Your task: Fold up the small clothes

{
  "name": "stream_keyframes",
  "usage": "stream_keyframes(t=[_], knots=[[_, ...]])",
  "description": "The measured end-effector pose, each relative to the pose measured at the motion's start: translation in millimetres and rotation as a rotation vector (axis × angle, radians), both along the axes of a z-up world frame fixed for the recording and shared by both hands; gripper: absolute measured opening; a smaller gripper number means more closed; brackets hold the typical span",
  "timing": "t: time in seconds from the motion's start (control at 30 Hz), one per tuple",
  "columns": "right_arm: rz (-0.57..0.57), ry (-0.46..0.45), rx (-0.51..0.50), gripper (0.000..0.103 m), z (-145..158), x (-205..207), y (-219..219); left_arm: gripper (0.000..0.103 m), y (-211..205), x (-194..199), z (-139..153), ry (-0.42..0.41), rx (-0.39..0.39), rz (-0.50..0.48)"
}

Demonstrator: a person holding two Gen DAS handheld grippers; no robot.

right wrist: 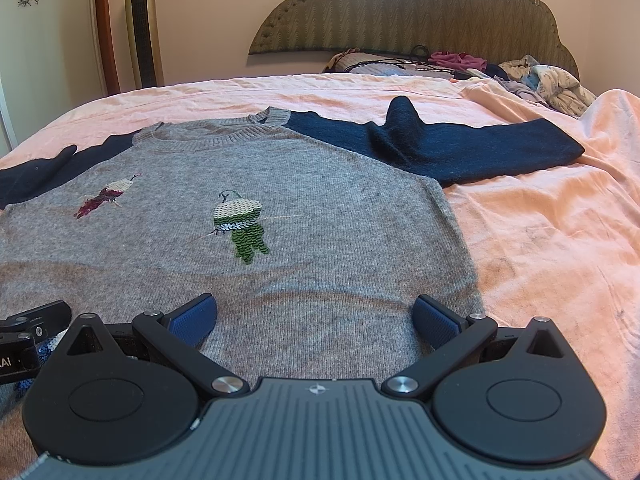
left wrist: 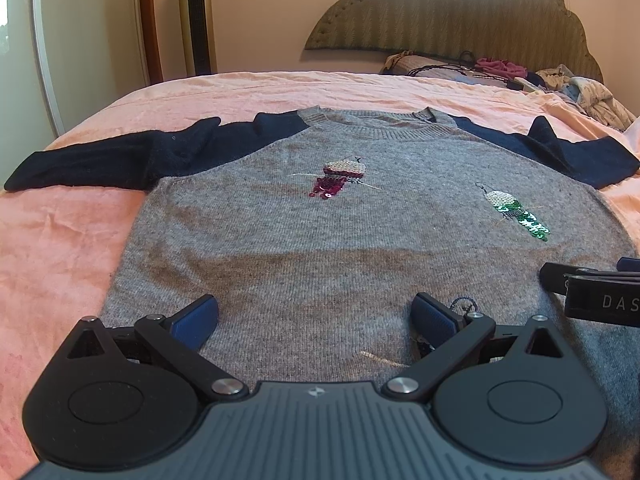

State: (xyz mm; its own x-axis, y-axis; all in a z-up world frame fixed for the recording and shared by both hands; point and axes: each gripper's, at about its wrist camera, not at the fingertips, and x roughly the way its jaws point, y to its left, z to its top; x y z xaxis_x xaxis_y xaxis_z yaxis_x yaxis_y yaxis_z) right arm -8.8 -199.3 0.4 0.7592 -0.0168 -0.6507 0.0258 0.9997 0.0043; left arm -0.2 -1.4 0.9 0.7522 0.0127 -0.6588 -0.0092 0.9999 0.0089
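Left wrist view
Sweater: your grey knit sweater [left wrist: 320, 240] lies flat and face up on the pink bed sheet [left wrist: 60, 248], collar at the far end, hem near you.
Long axis: the navy sleeves [left wrist: 120, 156] spread left and right, so its greatest span runs across the bed.
Texture: fine ribbed knit; two sequin figures, one maroon [left wrist: 340, 180], one green [left wrist: 516, 212].
Left gripper [left wrist: 316, 316]: your blue pads sit wide apart over the near hem, clamping nothing.
Writing: "DAS" shows on the right gripper [left wrist: 592, 292] at the right edge.

Right wrist view
Sweater: same lie; the right sleeve [right wrist: 460, 148] stretches far right, with a peaked crease.
Right gripper [right wrist: 316, 316]: fingers spread apart above the hem's right part.
Writing: "AI" on the left gripper's body at the left edge.
Far end: padded scalloped headboard [right wrist: 400, 8], heaped clothes [right wrist: 540, 80].
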Motion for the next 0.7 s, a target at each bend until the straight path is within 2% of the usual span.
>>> stream_keyframes(t=[0.7], knots=[[0.001, -0.002, 0.005, 0.103, 0.5, -0.3, -0.4, 0.103, 1.9, 0.4, -0.2, -0.003, 0.002, 0.005]])
